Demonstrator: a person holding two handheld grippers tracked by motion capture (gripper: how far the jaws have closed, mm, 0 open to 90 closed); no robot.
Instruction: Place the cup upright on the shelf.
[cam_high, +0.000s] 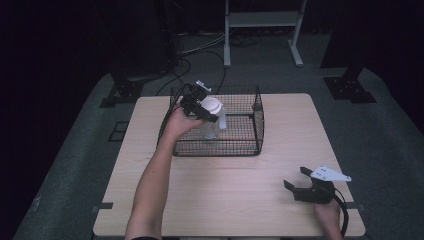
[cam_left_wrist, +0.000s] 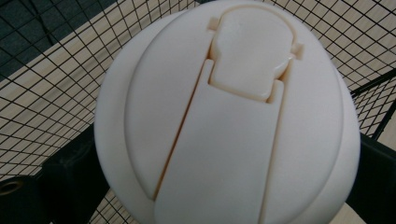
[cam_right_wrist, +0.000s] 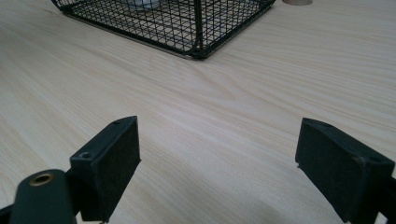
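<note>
Left tool (cam_high: 206, 106) clamped across flip-top lid (cam_left_wrist: 229, 116) of white plastic bottle (cam_high: 214, 120) over wire basket (cam_high: 258, 122), far table edge; light, stiff, slippery, better gripped below lid; right tool (cam_high: 296, 179) wide open, empty.

Left forearm (cam_high: 150, 185) stretched from the bottom edge up toward frame centre, hand (cam_high: 178, 121) bent at the wrist, left gripper (cam_high: 202, 104) angled rightward with jaws clamped. Right hand (cam_high: 327, 214) low at the lower right, right gripper (cam_high: 297, 179) pointing left, jaws spread wide apart.
</note>
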